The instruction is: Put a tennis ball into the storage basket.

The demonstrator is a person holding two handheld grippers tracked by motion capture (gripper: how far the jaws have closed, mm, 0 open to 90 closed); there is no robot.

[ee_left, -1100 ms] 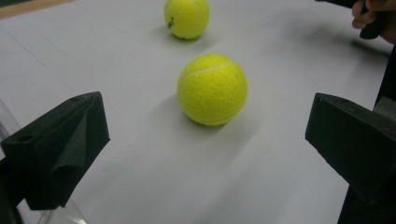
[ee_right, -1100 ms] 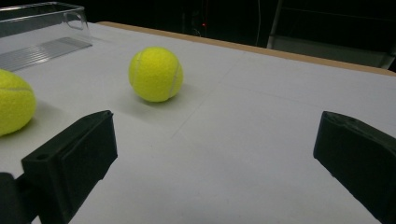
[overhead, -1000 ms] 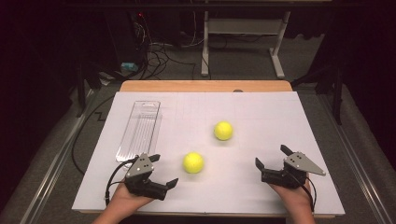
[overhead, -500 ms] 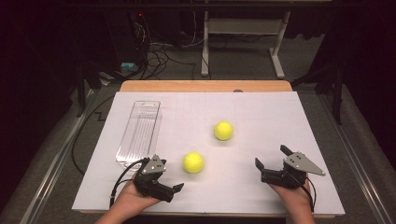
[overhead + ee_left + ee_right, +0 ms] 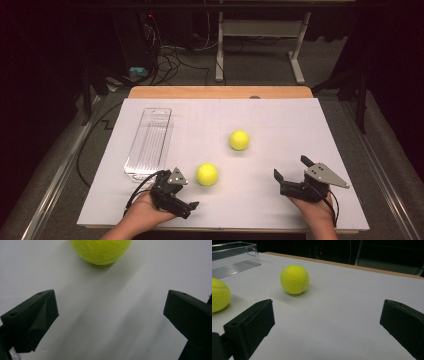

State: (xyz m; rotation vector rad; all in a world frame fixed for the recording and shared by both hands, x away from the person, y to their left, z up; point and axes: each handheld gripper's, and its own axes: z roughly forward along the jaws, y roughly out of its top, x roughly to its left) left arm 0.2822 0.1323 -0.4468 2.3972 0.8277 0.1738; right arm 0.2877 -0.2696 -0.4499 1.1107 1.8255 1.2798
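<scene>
Dark floor, cables and a metal stand lie beyond the table (image 5: 150,107), whose top is covered in white. Near its left edge the left tool (image 5: 192,187) sits low over the surface with its jaws spread wide and nothing between them; the nearer tennis ball (image 5: 207,174) rests just beyond its tips, apart from them, and in the left gripper view that ball (image 5: 100,251) lies ahead of the gap. Near the right edge the right tool (image 5: 292,167) is also spread and empty, pointing left. A second tennis ball (image 5: 239,140) lies farther off, mid-table. A clear plastic tray (image 5: 150,142) stands at the left, empty.
</scene>
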